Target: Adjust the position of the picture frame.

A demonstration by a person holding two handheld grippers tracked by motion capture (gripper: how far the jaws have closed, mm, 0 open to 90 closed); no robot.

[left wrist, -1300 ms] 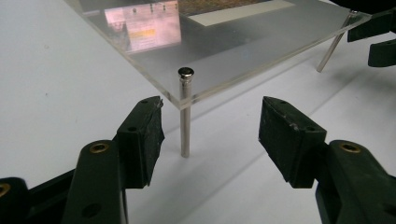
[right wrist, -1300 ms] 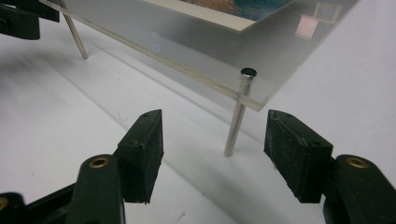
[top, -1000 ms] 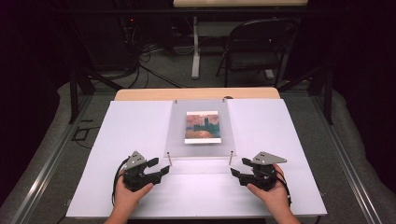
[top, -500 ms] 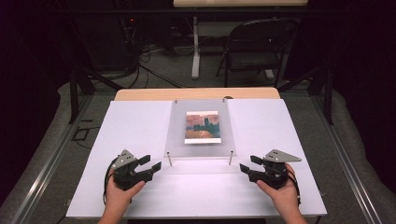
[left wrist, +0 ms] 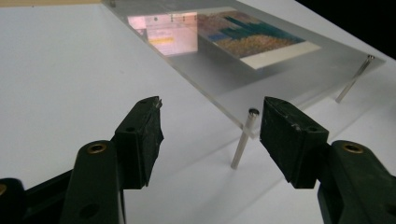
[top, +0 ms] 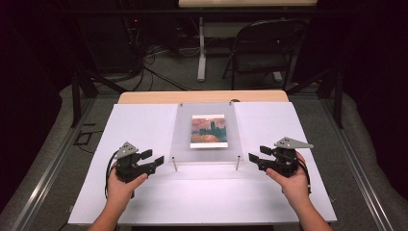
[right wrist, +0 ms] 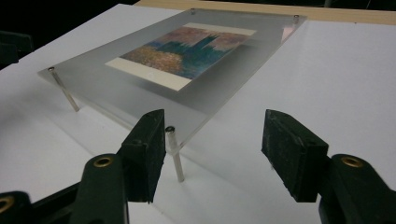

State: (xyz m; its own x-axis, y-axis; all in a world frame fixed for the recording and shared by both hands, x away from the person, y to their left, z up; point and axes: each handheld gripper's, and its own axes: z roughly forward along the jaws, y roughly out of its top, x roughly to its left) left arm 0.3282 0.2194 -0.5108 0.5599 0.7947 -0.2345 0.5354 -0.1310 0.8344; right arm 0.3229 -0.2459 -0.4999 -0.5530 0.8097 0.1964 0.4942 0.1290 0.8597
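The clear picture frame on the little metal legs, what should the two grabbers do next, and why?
Probably bring both inward to the near corners. The left gripper and right gripper hover open on either side of the clear frame, holding nothing. In each gripper view a near metal leg stands just ahead of the jaws, and the frame already sits tilted with the picture inside.

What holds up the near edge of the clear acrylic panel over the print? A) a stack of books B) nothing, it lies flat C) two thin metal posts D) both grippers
C: two thin metal posts stand under the near corners of the acrylic panel, lifting it off the white table, while both grippers sit apart from it, jaws open.
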